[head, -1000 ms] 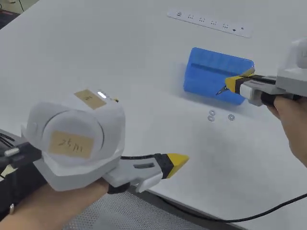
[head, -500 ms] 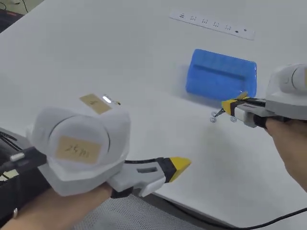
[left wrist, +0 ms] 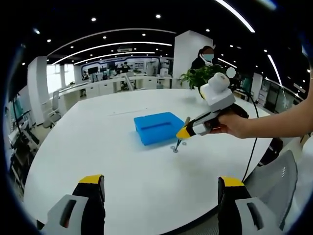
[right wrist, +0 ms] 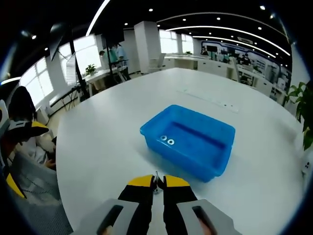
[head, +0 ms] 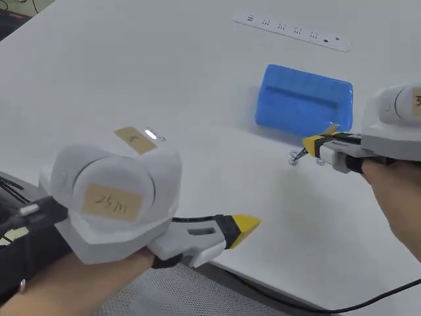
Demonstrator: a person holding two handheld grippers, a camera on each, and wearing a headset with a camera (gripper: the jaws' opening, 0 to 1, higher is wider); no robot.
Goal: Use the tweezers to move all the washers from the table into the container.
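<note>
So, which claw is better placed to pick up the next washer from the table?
The right. The right claw is shut on the tweezers, whose tips are down at the washers beside the blue container. The left claw is open, holds nothing, and hangs at the near table edge.

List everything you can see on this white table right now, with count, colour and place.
blue plastic container: one, blue, far side of the table
small metal washers in the container: two, silver, side by side on its floor
small metal washers on the table: at least two, silver, just in front of the container
long power strip: one, white, beyond the container
thin cable: one, black, near edge
white table: one
thin metal tweezers: one, silver, tip at the loose washers
right gripper: white, yellow tips, shut on the tweezers
left gripper: white, yellow tips, open, near edge
</note>
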